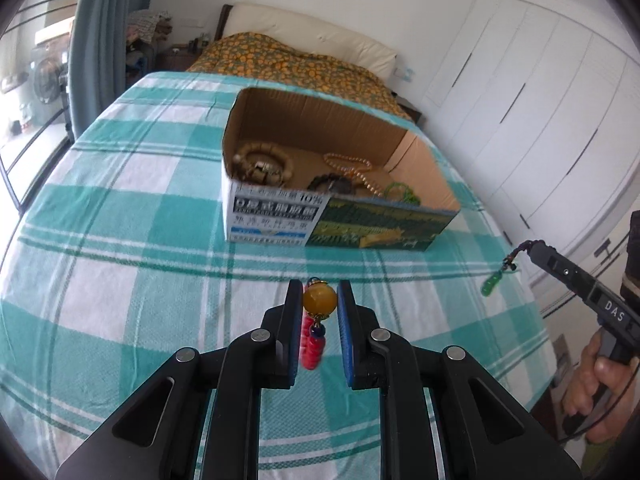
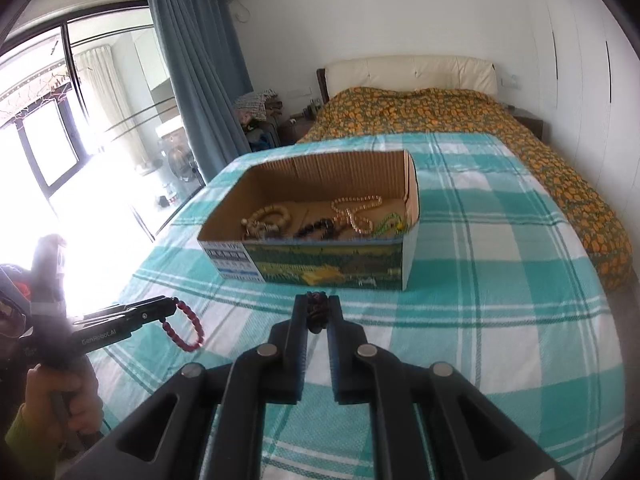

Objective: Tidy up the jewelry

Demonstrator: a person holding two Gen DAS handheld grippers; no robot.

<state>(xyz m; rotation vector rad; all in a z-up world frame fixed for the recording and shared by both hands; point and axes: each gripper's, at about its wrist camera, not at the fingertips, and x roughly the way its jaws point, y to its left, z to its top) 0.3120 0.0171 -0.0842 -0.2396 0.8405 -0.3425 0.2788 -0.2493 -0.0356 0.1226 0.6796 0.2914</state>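
Left wrist view: red bead bracelet with a large amber-yellow round bead (image 1: 314, 322) is clamped between the blue-padded fingers of the left gripper (image 1: 319, 300), the amber bead pinched at the tips and the red beads hanging below. Right wrist view shows the same bracelet as a dangling loop off the gripper tips, above the bed.

Right gripper (image 2: 318, 307) is closed narrow on the dark knotted cord of a small charm (image 2: 317, 314); from the left wrist view a green gourd-shaped pendant (image 1: 492, 280) hangs from that cord, clear of the cloth.

Open cardboard box with printed sides (image 2: 412, 208) sits ahead of both grippers on the teal-and-white checked bedsheet (image 2: 500, 280). Inside, on the floor of the box: cream wooden bead bracelet (image 2: 268, 216) at left, dark bead bracelet (image 2: 316, 229) in the middle, tan bead necklace (image 2: 358, 210) right of centre, green bead string (image 2: 390, 222) by the right wall.

Behind the box: orange-flowered quilt (image 2: 420, 112).
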